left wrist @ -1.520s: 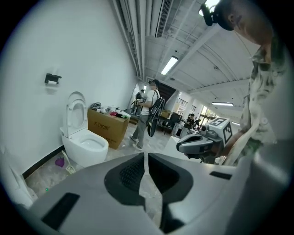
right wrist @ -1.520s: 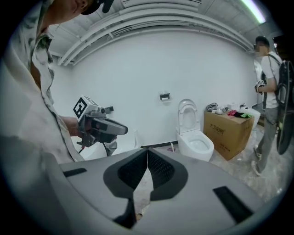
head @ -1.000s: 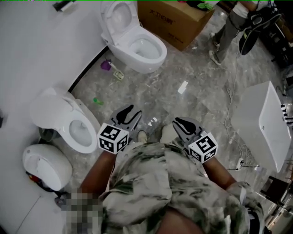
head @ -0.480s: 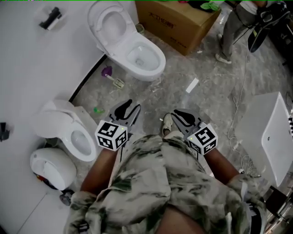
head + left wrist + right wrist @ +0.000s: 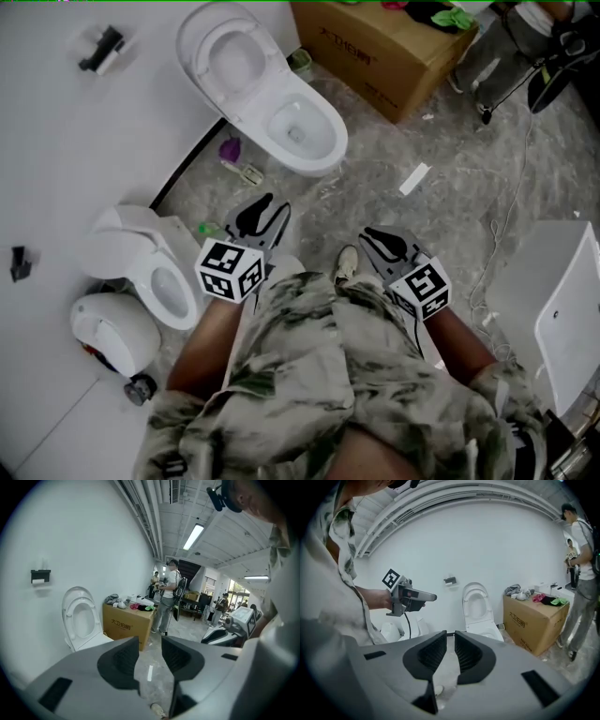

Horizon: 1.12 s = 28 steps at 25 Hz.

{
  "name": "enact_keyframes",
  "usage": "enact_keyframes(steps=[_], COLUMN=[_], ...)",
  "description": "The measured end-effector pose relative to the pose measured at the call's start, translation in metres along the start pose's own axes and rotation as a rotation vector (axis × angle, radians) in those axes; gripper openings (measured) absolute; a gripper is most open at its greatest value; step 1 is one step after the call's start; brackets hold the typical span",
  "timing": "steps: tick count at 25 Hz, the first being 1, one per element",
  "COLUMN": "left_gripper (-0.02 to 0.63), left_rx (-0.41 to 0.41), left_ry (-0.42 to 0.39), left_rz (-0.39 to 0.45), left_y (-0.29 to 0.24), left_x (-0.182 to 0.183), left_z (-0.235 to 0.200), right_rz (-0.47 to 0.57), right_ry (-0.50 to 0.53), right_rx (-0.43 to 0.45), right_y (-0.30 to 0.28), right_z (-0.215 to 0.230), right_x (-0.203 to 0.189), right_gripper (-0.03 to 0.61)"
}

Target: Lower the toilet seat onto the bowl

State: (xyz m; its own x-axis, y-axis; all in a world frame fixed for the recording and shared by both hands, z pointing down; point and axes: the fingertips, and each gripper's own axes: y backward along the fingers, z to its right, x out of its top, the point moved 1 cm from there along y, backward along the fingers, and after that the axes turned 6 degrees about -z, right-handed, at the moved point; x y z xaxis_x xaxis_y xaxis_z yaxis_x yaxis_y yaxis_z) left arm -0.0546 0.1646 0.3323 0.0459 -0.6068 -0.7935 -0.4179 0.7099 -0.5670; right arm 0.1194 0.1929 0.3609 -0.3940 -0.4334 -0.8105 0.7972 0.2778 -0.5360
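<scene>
Head view: the toilet seat (image 5: 232,58) stands up by the wall, behind its bowl (image 5: 302,131), far from the left gripper (image 5: 272,210) and right gripper (image 5: 371,241). Left gripper view: the seat stands tall at the left, and the jaws are apart and hold nothing. Right gripper view: the seat stands tall straight ahead, and the jaws are a little apart and hold nothing.

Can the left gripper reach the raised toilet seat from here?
Probably not yet. The left gripper is held near the person's body, and the toilet seat stands upright across the floor. Nothing seems to block the way; a step closer should do.
</scene>
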Motion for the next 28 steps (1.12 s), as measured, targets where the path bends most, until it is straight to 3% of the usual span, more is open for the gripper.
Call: enact_keyframes(steps=[5, 12, 28], left_gripper=[0.164, 0.164, 0.163], left_rx=[0.035, 0.035, 0.066], left_ry=[-0.004, -0.020, -0.114], left_rz=[0.025, 0.058, 0.032], left_y=[-0.016, -0.049, -0.139], left_x=[0.031, 0.076, 0.184], left_z=[-0.045, -0.138, -0.359], right_rz=[-0.009, 0.002, 0.005], right_ry=[-0.019, -0.031, -0.132], right_rx=[-0.007, -0.106, -0.239], right_y=[-0.022, -0.056, -0.153], right_z=[0.025, 0.066, 0.130], right_x=[0.020, 0.065, 0.157], right_gripper=[0.072, 0.072, 0.063])
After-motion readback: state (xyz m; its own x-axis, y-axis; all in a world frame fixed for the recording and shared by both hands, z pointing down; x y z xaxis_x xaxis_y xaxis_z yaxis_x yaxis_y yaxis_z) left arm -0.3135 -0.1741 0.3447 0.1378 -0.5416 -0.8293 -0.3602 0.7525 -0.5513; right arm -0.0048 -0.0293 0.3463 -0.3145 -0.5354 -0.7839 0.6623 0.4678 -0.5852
